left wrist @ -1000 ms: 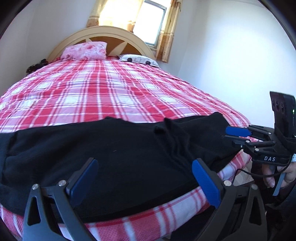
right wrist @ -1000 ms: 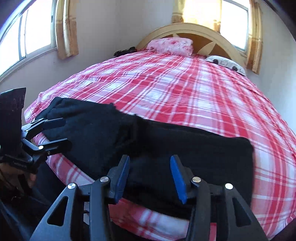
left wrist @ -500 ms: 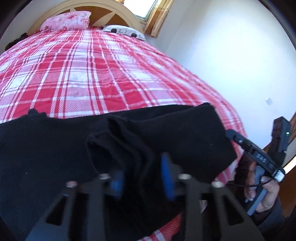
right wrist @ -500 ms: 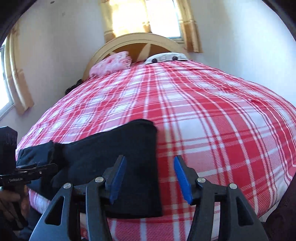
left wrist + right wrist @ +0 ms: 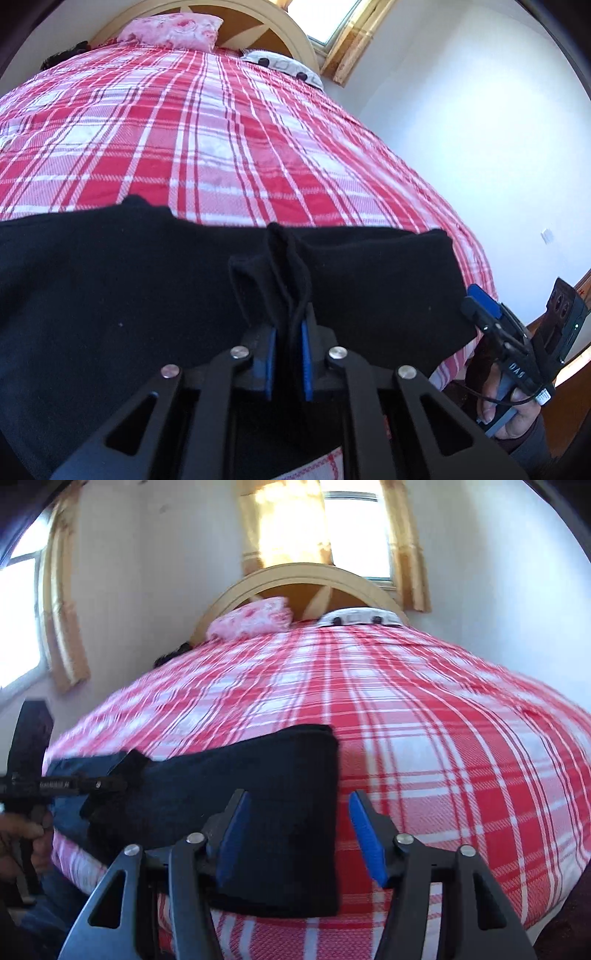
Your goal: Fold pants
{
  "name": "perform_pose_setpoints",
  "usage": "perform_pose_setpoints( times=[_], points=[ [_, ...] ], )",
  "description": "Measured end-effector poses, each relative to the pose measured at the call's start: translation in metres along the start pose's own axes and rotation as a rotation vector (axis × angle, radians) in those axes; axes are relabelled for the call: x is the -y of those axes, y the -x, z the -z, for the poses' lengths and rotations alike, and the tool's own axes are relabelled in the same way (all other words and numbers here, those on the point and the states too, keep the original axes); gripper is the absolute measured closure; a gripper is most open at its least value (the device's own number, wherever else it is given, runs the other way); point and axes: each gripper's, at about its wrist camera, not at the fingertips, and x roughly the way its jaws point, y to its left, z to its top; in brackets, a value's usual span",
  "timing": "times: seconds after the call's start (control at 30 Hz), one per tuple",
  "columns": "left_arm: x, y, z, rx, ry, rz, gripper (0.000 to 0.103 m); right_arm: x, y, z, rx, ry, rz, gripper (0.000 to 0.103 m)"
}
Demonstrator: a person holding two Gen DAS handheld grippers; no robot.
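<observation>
Black pants (image 5: 110, 295) lie across the near edge of a bed with a red plaid cover (image 5: 207, 122). My left gripper (image 5: 288, 354) is shut on a bunched fold of the pants near their middle. In the right wrist view the pants (image 5: 258, 775) lie flat, their right end at the centre. My right gripper (image 5: 299, 834) is open over that end's near right corner, its left finger above the cloth and its right finger over the bed cover. The right gripper also shows in the left wrist view (image 5: 484, 310), at the pants' right end. The left gripper shows at the left of the right wrist view (image 5: 125, 781).
A pink pillow (image 5: 173, 29) and a white patterned pillow (image 5: 284, 66) lie by the curved wooden headboard (image 5: 303, 576). White walls stand to the right, with curtained windows (image 5: 351, 524) behind and to the left. The bed's edge runs just below the pants.
My left gripper moved onto the pants' middle and shut on a bunched fold. My right gripper swung to the pants' right end and stayed open.
</observation>
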Motion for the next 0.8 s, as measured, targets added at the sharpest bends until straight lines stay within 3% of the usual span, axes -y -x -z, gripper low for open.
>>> perform_pose_setpoints(
  times=[0.13, 0.2, 0.27, 0.33, 0.43, 0.67, 0.8],
  points=[
    [0.006, 0.007, 0.004, 0.002, -0.02, -0.05, 0.083, -0.013, -0.026, 0.014, -0.125, 0.1, 0.089, 0.041],
    [0.01, 0.011, 0.007, 0.013, -0.044, -0.07, 0.07, -0.004, -0.026, 0.016, -0.108, 0.06, 0.059, 0.034],
    [0.017, 0.019, 0.012, 0.046, -0.067, -0.108, 0.033, 0.005, -0.025, 0.014, -0.108, 0.031, 0.05, 0.034],
    [0.026, 0.023, 0.017, 0.078, -0.112, -0.118, 0.022, 0.011, -0.021, 0.013, -0.077, 0.007, 0.09, 0.034],
    [0.036, 0.011, 0.022, 0.046, -0.193, -0.166, 0.021, 0.021, -0.024, 0.012, -0.093, -0.014, 0.111, 0.031],
    [0.03, 0.01, 0.023, 0.046, -0.186, -0.192, 0.021, 0.024, -0.019, 0.011, -0.074, -0.022, 0.132, 0.027],
    [0.026, 0.015, 0.026, 0.051, -0.164, -0.183, 0.021, 0.014, 0.001, 0.007, 0.017, -0.008, 0.164, 0.027]
  ],
)
